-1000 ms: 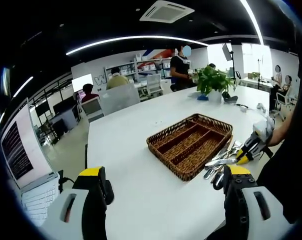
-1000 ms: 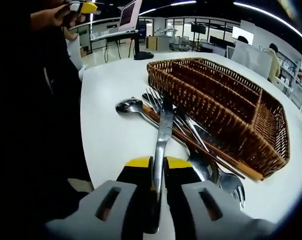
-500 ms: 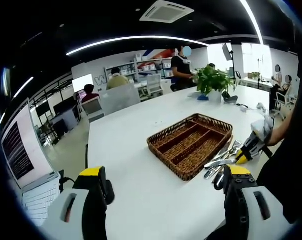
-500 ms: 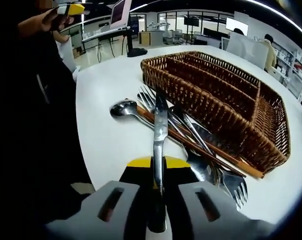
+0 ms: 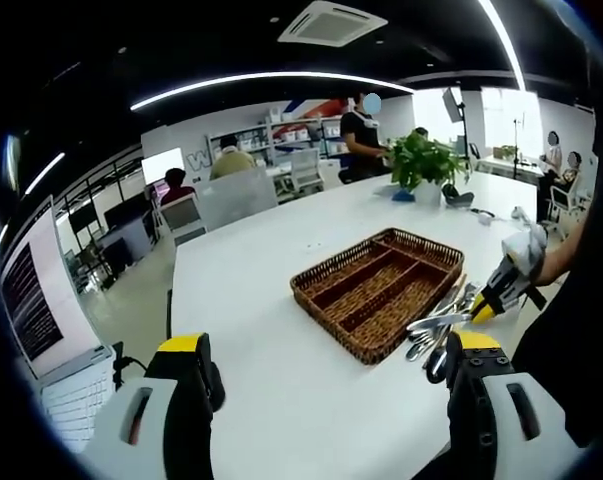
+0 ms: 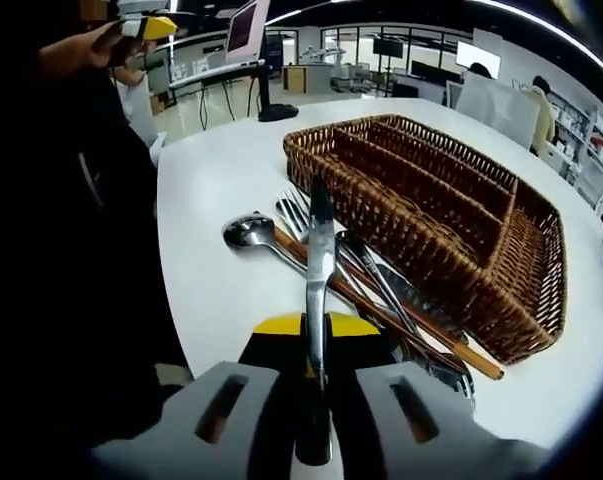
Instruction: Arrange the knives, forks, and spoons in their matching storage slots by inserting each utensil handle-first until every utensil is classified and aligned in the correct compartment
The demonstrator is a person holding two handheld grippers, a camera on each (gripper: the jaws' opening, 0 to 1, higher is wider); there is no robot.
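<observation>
My right gripper (image 6: pixel 316 325) is shut on a steel knife (image 6: pixel 318 255), blade pointing away and held above the pile. Under it lie a spoon (image 6: pixel 249 232), forks (image 6: pixel 293 208) and a wooden-handled utensil (image 6: pixel 421 325) on the white table (image 6: pixel 221 170). The brown wicker tray (image 6: pixel 436 215) with long empty slots sits just right of the pile. In the left gripper view the tray (image 5: pixel 376 285) is mid-table, the cutlery pile (image 5: pixel 436 325) lies at its near right, and the right gripper (image 5: pixel 493 298) holds the knife there. My left gripper (image 5: pixel 326 365) stands open, well back from the tray.
A potted plant (image 5: pixel 426 165) stands at the table's far end. Office chairs (image 5: pixel 236 195), shelves and several people are beyond it. A laptop (image 5: pixel 51 340) sits at the left. A person's dark sleeve (image 6: pixel 91 220) fills the left of the right gripper view.
The right gripper has lifted the knife a little higher off the pile and swung slightly. The left gripper has not moved.
</observation>
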